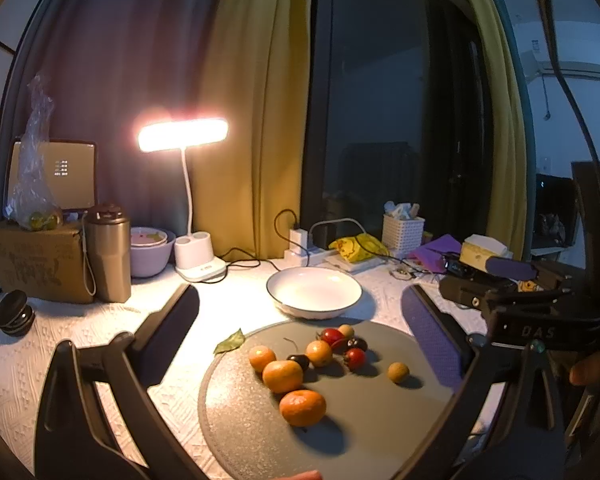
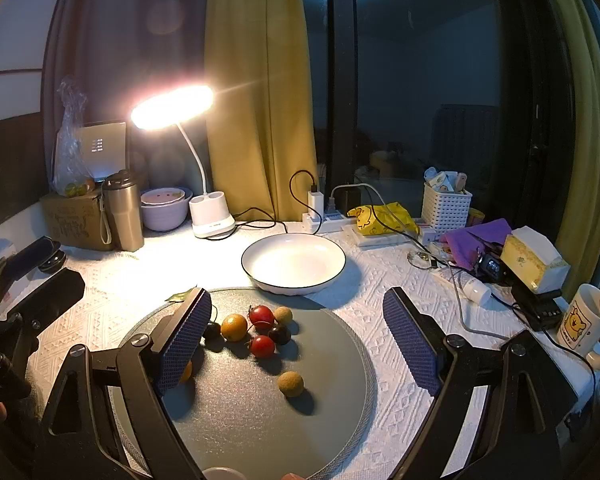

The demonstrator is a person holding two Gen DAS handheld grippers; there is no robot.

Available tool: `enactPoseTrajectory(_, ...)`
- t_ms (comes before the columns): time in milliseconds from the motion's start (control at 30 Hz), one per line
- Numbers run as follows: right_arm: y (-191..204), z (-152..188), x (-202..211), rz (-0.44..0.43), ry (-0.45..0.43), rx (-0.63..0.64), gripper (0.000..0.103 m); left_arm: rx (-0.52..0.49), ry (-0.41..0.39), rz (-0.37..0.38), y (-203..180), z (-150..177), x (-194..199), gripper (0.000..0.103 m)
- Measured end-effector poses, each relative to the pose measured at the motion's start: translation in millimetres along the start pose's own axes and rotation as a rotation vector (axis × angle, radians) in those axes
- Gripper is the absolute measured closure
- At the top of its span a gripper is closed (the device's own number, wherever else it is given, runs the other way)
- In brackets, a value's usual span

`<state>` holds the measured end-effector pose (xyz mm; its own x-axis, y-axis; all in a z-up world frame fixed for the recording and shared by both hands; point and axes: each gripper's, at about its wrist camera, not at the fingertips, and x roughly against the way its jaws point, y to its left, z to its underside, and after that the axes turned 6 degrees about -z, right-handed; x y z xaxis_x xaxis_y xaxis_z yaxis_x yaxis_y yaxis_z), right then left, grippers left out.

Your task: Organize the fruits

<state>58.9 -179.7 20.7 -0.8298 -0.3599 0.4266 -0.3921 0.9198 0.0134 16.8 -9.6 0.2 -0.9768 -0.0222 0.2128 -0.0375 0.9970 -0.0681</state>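
A white textured cloth (image 2: 380, 280) covers the table, lit warmly by a desk lamp (image 2: 172, 106) at the far left, with yellow curtains (image 2: 260, 92) and a dark window (image 2: 432, 80) behind. At far left stand a cardboard box (image 1: 36, 264) and a steel tumbler (image 2: 123, 210), with a lilac bowl (image 2: 164, 210) beside the lamp base.

The fruits lie on a round grey mat (image 2: 252, 412) at the near centre; an empty white plate (image 2: 294, 262) sits just beyond, its rim touching the mat's far edge. The left wrist view shows three mandarins (image 1: 302, 407) in a row at the mat's left, and a green leaf (image 1: 230, 342) at its edge. In the right wrist view the right gripper's left finger covers most of these, but two red cherry tomatoes (image 2: 262, 346), a dark fruit (image 2: 279, 334) and a lone brown longan (image 2: 291, 384) show clearly.

Both the left gripper (image 1: 300, 312) and the right gripper (image 2: 298, 316) hover spread wide above the mat, grasping nothing.

To the far right lie a power strip (image 2: 328, 216), a white basket (image 2: 446, 206), a purple cloth (image 2: 480, 236), a tissue box (image 2: 534, 260) and a bear mug (image 2: 586, 322)
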Motion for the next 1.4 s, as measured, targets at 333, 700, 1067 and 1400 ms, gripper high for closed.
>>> enactPoseTrajectory(333,-5.6,1.9,-12.1,-0.002,0.028,-0.013,0.013,-0.012,0.086,0.004,-2.1,8.3,-23.4,0.001)
enactPoseTrajectory(700,-26.5,24.0,-56.3,-0.02,0.147,-0.056,0.013,-0.035,0.319,0.001,-8.7,43.2,-75.2,0.002)
enactPoseTrajectory(1067,-28.2,54.3,-102.9,-0.122,0.323,-0.067,0.026,-0.069,0.505,0.004,-18.3,77.0,-107.1,0.025)
enactPoseTrajectory(1400,-25.1,73.8,-114.6,-0.134,0.419,-0.052,0.069,-0.049,0.589,0.01,-15.8,86.7,-115.9,0.057)
